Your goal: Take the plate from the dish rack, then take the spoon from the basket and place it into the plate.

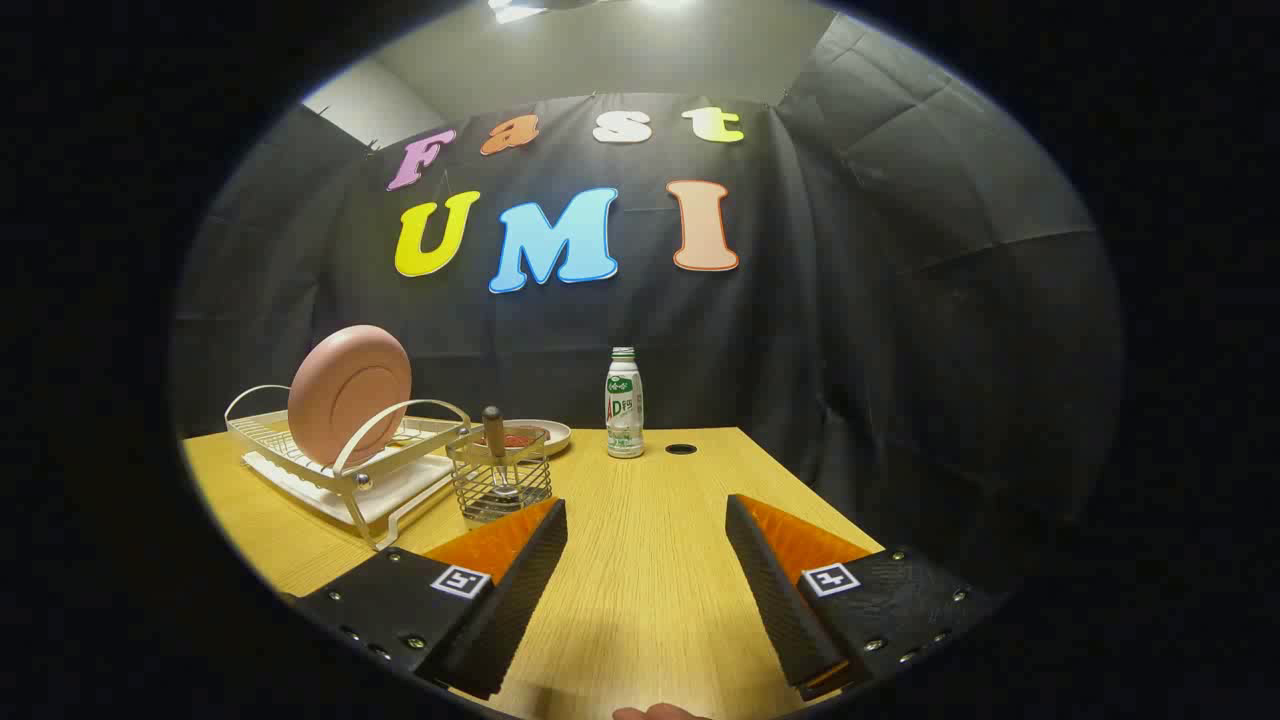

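- plate: pink, round, standing on edge in the white wire dish rack, at the far left of the worktop.
- spoon: upright in the wire basket, handle up; basket just right of the rack, just beyond the left finger.
- gripper: fingers spread wide, nothing between them, over bare worktop.
- small dish: behind the basket.
- bottle: upright, near the far edge, beyond the fingers.
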A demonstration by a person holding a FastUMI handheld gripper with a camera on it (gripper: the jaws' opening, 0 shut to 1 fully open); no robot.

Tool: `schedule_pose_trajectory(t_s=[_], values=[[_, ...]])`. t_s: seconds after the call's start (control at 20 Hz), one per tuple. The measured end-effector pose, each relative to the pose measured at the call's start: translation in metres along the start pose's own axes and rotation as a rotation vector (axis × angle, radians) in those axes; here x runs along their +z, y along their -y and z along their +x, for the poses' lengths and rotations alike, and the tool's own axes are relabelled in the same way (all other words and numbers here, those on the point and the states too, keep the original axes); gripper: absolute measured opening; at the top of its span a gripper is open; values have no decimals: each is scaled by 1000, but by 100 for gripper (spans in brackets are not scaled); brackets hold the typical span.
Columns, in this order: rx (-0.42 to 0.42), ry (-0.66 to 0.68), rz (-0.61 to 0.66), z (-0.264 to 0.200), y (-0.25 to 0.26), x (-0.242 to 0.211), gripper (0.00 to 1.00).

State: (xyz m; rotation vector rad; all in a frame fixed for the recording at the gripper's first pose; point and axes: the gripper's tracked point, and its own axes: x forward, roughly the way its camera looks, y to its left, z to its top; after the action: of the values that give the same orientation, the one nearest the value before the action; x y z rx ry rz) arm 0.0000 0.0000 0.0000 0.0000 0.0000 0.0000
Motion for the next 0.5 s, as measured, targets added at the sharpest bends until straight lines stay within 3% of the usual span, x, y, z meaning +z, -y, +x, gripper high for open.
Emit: schedule_pose_trajectory(t_s=[0.25, 0.5], values=[[0, -69, -1, 33, 1, -13, 98], [-41, -15, 15, 75, 11, 8, 98]])
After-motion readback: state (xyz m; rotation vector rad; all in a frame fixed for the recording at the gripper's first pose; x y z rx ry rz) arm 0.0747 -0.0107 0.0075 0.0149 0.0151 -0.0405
